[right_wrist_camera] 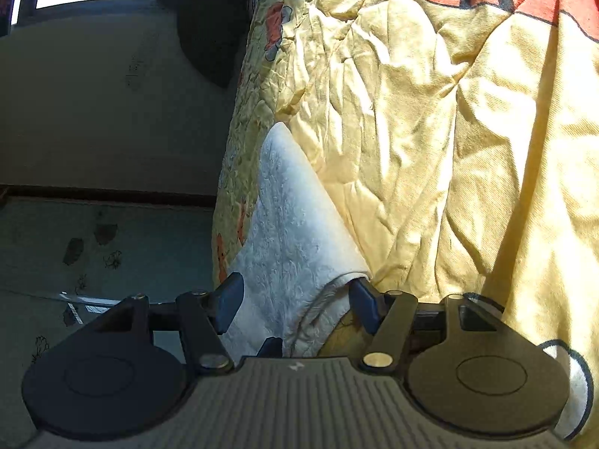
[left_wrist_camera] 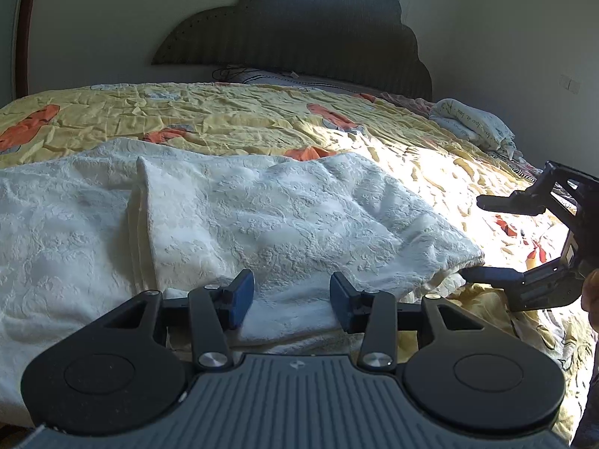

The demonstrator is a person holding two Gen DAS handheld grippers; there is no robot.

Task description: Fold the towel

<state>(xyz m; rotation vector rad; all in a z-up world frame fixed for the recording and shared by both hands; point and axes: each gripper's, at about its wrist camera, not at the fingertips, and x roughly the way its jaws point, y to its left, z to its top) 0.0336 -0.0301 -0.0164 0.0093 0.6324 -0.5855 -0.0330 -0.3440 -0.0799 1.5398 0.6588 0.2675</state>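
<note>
A white embossed towel (left_wrist_camera: 232, 220) lies on the bed with one layer folded over another. My left gripper (left_wrist_camera: 292, 299) hangs open over its near edge, blue pads apart and nothing pinched between them. At the towel's right corner my right gripper (left_wrist_camera: 483, 237) is rolled on its side. One finger sits above the corner and the other at bed level beneath it. In the right wrist view the towel (right_wrist_camera: 295, 232) corner runs between the spread fingers of the right gripper (right_wrist_camera: 295, 299). The lower pad is tucked under the hem and the upper pad stands off the cloth.
The towel rests on a wrinkled yellow quilt (left_wrist_camera: 232, 112) with orange cartoon prints. A dark scalloped headboard (left_wrist_camera: 299, 37) stands at the far end. A folded white cloth (left_wrist_camera: 471, 119) lies at the far right corner. Part of a hand (left_wrist_camera: 590, 288) shows behind the right gripper.
</note>
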